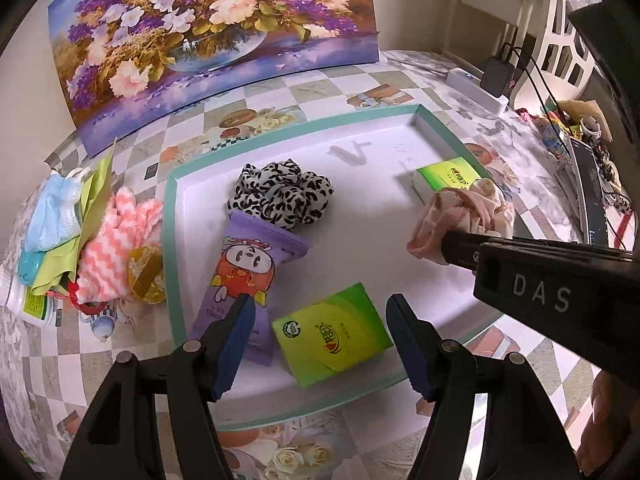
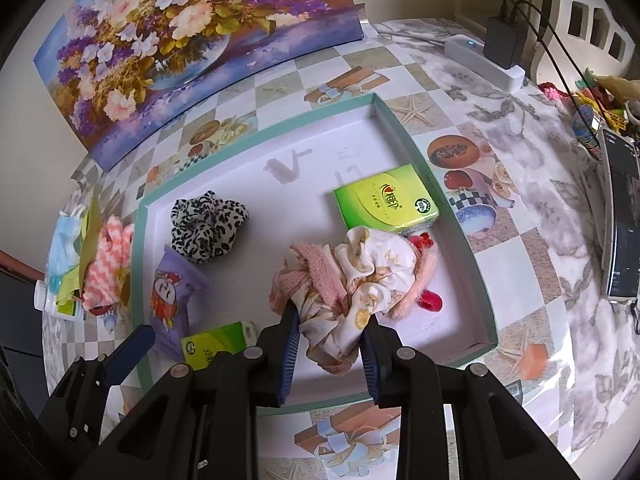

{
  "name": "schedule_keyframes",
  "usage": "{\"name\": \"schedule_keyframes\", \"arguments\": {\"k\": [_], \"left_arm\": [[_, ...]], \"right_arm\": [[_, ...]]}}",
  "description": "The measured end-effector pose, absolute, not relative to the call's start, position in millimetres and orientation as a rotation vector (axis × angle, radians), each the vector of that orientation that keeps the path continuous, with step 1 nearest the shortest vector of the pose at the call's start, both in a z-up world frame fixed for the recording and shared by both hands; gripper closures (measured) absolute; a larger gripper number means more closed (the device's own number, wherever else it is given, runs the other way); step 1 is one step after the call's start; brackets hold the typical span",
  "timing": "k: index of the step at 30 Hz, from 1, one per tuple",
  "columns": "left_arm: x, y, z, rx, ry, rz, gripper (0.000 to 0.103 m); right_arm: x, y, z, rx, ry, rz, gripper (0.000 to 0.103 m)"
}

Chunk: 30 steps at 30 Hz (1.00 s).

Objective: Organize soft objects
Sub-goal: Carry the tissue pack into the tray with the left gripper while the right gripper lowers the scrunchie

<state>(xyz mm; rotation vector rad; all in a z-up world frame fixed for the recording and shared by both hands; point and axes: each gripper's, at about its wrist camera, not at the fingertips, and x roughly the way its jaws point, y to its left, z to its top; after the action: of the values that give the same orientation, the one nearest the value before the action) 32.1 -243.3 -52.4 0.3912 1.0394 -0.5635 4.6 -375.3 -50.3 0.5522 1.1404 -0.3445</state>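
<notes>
Checkered tablecloth [image 2: 520, 248] under a teal-rimmed tray [image 2: 460, 232]. Right gripper [image 2: 330, 354] clamped on the cream-and-pink fabric bundle [image 2: 352, 276] inside the tray; left gripper [image 1: 320, 354] spread, empty, above a green tissue pack [image 1: 332, 334]. Loose folds likely to slip out or snag the neighbouring pack [image 2: 386, 202].

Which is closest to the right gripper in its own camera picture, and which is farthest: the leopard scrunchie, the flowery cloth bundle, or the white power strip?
1. Flowery cloth bundle: between the right gripper fingers, in the tray.
2. Leopard scrunchie: farther back on the left, in the tray.
3. White power strip: far back right, on the table.
</notes>
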Motion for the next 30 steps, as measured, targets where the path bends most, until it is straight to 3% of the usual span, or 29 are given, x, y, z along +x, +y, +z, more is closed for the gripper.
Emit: {"name": "schedule_keyframes", "arguments": {"k": [23,30], "left_arm": [[72.9,-178.2,-31.9,0.159,1.066,-0.328,0.033],[88.5,-145.7,-40.4,0.082,1.129,-0.199,0.033]], "right_arm": [[9.0,-362.8,-44.0,0.503,1.128,-0.335,0.071],[15.3,-343.9,-42.4,0.440,1.142,-0.311,0.063]]}}
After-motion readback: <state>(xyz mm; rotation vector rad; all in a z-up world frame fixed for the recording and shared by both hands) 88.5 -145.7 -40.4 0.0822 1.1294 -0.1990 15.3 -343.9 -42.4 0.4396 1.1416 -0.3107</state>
